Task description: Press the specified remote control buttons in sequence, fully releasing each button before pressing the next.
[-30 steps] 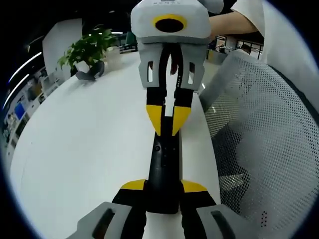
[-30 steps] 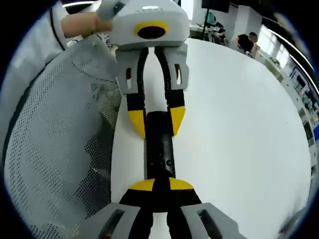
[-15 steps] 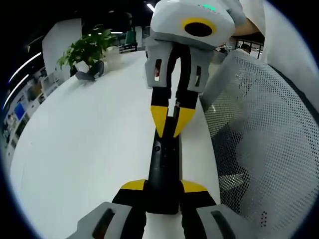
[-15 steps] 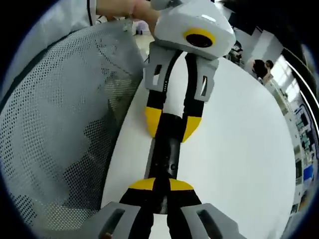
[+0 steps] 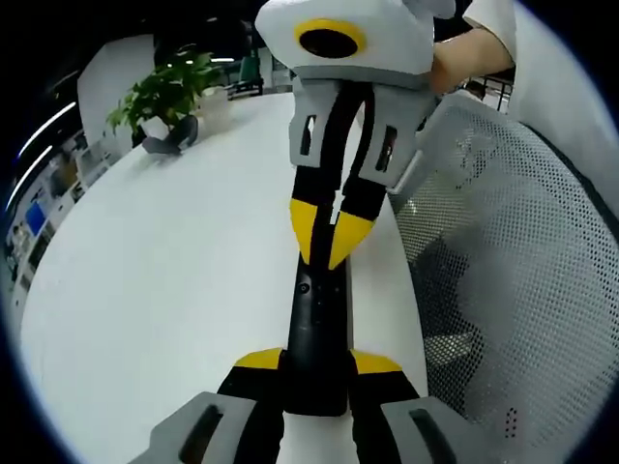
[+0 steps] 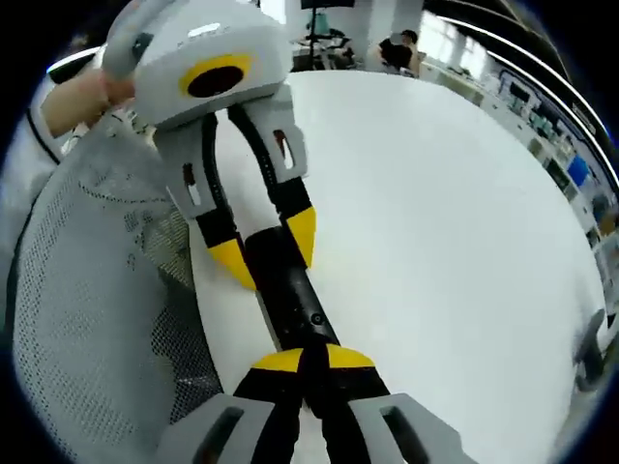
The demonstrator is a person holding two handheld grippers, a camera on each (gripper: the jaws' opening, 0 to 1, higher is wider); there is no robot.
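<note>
Two grippers meet on a black remote control over the white surface.

The left gripper (image 5: 316,372) has its jaws clamped on the near end of the remote control (image 5: 315,319); at the far end, the right gripper (image 5: 330,237) bears down with jaws pinched together. A mesh chair back (image 5: 513,261) stands just beside the surface (image 5: 155,290), with a potted plant (image 5: 164,97) beyond the remote, well apart.

Remote (image 5: 316,333) on table (image 5: 155,290), between claws.
</note>
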